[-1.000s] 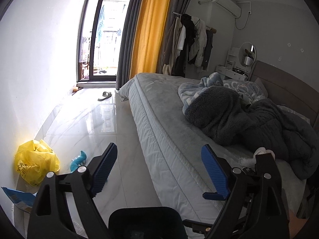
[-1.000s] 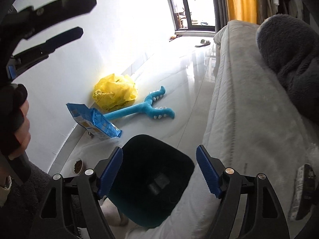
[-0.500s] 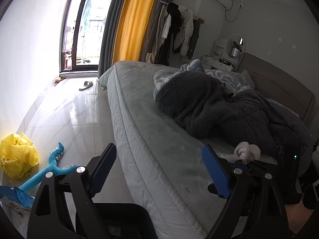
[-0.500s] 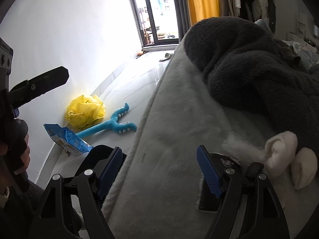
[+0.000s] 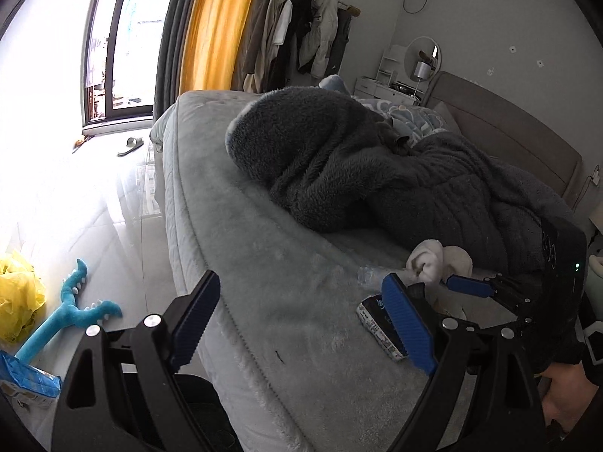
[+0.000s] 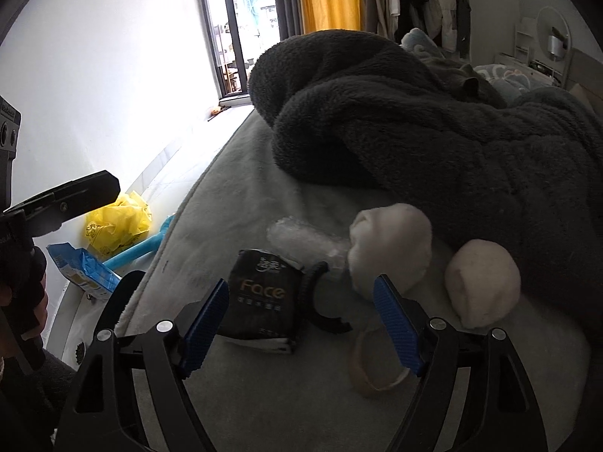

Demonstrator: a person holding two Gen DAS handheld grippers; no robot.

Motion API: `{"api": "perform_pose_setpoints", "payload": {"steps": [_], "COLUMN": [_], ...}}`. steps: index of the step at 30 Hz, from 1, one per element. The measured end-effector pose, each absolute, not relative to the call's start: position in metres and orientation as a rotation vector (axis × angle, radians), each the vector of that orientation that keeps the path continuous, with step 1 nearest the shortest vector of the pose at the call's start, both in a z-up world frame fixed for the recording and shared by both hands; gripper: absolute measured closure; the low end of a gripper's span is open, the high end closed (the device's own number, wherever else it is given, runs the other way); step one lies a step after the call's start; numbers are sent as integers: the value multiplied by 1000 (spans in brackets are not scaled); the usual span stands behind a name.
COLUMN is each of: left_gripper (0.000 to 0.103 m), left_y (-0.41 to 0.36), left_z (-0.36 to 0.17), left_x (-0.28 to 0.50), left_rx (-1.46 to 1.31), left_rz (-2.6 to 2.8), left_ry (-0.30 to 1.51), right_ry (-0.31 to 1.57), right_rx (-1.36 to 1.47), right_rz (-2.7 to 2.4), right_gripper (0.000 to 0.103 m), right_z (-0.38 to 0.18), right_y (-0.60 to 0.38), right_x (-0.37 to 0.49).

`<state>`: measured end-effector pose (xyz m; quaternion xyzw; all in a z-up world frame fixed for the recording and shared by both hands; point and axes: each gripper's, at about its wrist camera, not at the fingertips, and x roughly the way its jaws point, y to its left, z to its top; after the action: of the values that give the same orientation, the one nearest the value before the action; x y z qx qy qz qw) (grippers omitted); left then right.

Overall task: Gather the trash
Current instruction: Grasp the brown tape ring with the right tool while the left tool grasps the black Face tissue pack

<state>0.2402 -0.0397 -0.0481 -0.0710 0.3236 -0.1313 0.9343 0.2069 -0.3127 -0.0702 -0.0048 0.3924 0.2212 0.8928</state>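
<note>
A black tissue pack marked "Face" lies on the grey bed, just ahead of my open right gripper. Beside it lie a crumpled clear plastic wrap, a broken black ring, a tape ring and two rolled white socks. In the left wrist view the pack lies by the right finger of my open left gripper, which hovers over the bed edge. The right gripper's blue fingers show there near the socks.
A dark fleece blanket is heaped on the bed. On the floor by the wall lie a yellow plastic bag, a blue toy and a blue packet. A black bin stands by the bed.
Both grippers moved from over the floor and bin to over the bed. The tissue pack, wrap and socks are now close in front of the right gripper.
</note>
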Motion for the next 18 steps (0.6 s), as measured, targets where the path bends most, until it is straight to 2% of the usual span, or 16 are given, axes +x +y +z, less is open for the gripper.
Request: {"api": "perform_pose_setpoints", "payload": {"steps": [14,15,16,18], "left_gripper": [14,14,14,14], "left_y": [-94,-97,-100,-106], "left_z": [-81,-84,-86,-91], "left_x": [254,255,256,258], "left_rx": [-131,-130,-132,-135], "left_rz": [-350,-356,-362,-372], "left_ry": [797,809,820,840], "right_ry": [896,905,914,937], "right_rx": [34,35,42,48], "right_rz": [409,411,419,424], "right_gripper": [23,24,37,46], "right_z": [-98,-100,-102,-106], "right_y": [-358,-359,-361,-362], "right_x": [210,210,210,210]}}
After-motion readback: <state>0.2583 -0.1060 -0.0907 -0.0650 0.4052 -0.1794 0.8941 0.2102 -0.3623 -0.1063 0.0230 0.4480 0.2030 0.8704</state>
